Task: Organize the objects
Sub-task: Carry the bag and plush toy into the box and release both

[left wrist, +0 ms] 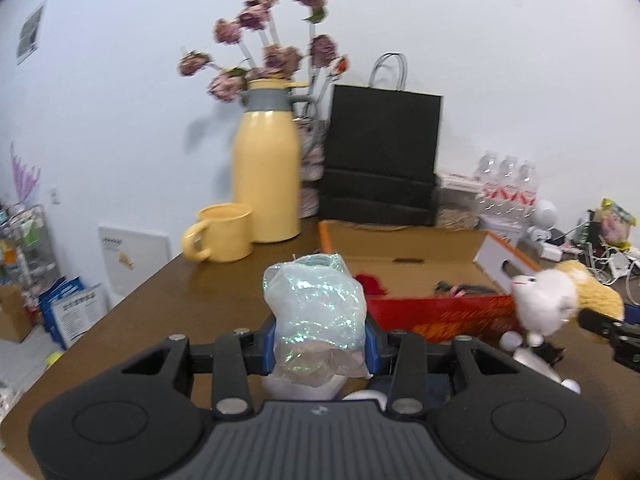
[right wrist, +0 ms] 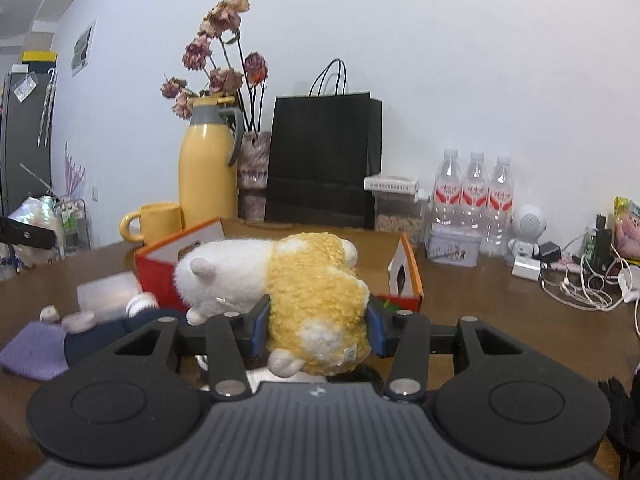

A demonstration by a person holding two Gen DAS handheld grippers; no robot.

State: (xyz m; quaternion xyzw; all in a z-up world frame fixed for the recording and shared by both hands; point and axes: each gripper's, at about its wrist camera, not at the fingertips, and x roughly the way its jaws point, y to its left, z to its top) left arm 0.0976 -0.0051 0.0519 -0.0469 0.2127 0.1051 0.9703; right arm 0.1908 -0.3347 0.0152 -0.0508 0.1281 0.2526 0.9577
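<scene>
The left gripper (left wrist: 320,344) has its jaws clenched on an iridescent bag (left wrist: 316,308), the right gripper (right wrist: 318,328) clamps a yellow-and-white plush sheep (right wrist: 288,284), and beyond both sits the open orange box (left wrist: 412,248) on the bench (left wrist: 160,300).

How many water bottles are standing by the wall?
3. The water bottles stand in a row against the wall: the left bottle, the middle bottle and the right bottle, just right of the black paper bag. More could be hidden behind them.
</scene>
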